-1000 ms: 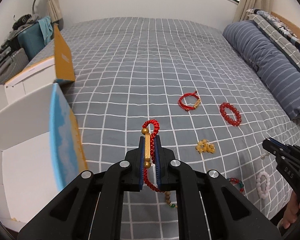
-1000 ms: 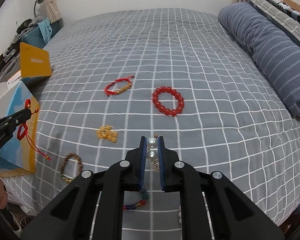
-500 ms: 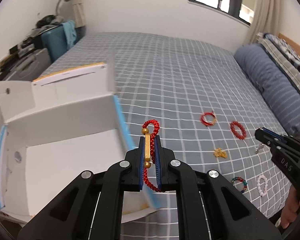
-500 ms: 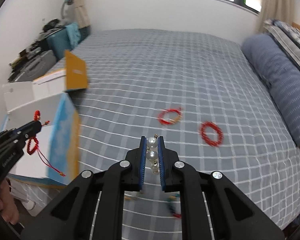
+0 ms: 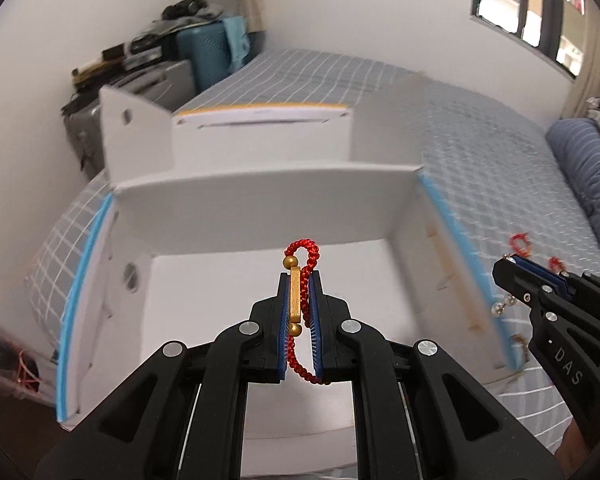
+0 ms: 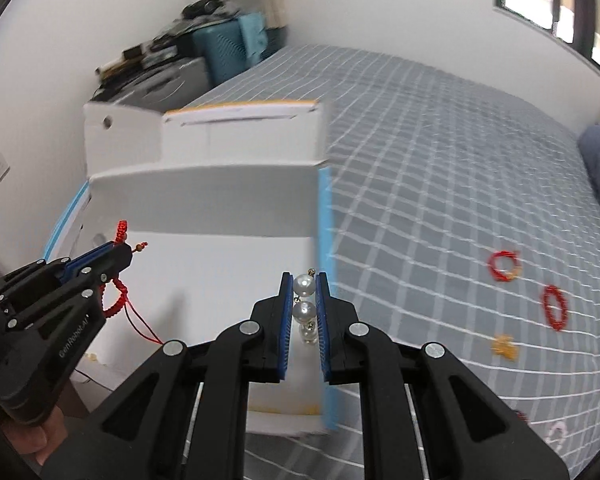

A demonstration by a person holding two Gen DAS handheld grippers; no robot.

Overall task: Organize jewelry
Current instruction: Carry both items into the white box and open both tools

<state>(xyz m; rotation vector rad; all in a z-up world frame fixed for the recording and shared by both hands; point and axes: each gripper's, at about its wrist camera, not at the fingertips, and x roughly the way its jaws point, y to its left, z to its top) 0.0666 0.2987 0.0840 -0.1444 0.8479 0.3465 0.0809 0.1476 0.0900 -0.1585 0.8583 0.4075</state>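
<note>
Even, soft daylight enters from the window [image 5: 540, 12] at upper right. Motion blur smears the bed [image 6: 440, 168] and box [image 5: 260, 200]; fisheye edges curve and darken.

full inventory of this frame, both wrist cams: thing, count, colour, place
red cord bracelet with gold bar: 1, red and gold, clamped in the left gripper, over the open box
pearl piece: 1, white, clamped in the right gripper at the box's right wall
box: 1, white with blue edges, open, at the bed's edge
loose jewellery on the bed: at least four pieces, two red, one amber, one pale; blurred
bed cover: 1, grey with white grid
pillow: 1, blue striped, right end of the bed
suitcase: 1, teal, by the far wall
left gripper: 1, black with blue pads, shut
right gripper: 1, black with blue pads, shut
</note>
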